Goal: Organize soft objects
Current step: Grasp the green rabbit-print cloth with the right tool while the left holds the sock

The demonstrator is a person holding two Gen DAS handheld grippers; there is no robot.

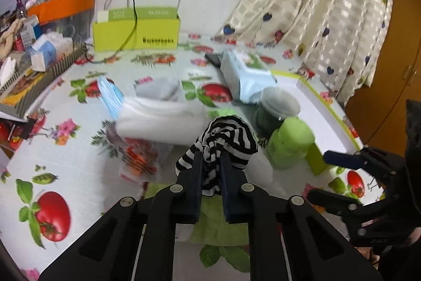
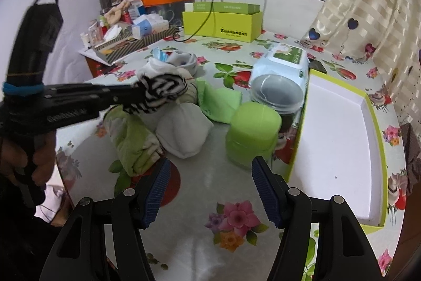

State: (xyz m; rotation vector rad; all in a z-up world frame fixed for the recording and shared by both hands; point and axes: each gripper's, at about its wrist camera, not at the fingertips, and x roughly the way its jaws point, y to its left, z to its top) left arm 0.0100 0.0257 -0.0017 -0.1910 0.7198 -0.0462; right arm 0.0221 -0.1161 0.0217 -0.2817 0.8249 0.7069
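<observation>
My left gripper (image 1: pixel 211 159) is shut on a black-and-white striped cloth (image 1: pixel 226 133), which bunches above its fingertips. In the right wrist view the left gripper (image 2: pixel 136 94) comes in from the left and holds the striped cloth (image 2: pixel 160 91) over a pile of soft things: a white bundled cloth (image 2: pixel 184 133), a green cloth (image 2: pixel 218 102), a folded green floral towel (image 2: pixel 134 141) and a grey sock (image 2: pixel 184 59). My right gripper (image 2: pixel 210 173) is open over the tablecloth with nothing between its pads. A white folded towel (image 1: pixel 160 117) lies behind the striped cloth.
A shallow white box lid with a lime rim (image 2: pixel 339 128) lies at the right. Beside it stand a green jar (image 2: pixel 252 133), a clear jar (image 2: pixel 279 94) and a wipes pack (image 2: pixel 286 59). A lime box (image 2: pixel 223 25) and cluttered trays line the back; a curtain (image 2: pixel 368 4) hangs at the right.
</observation>
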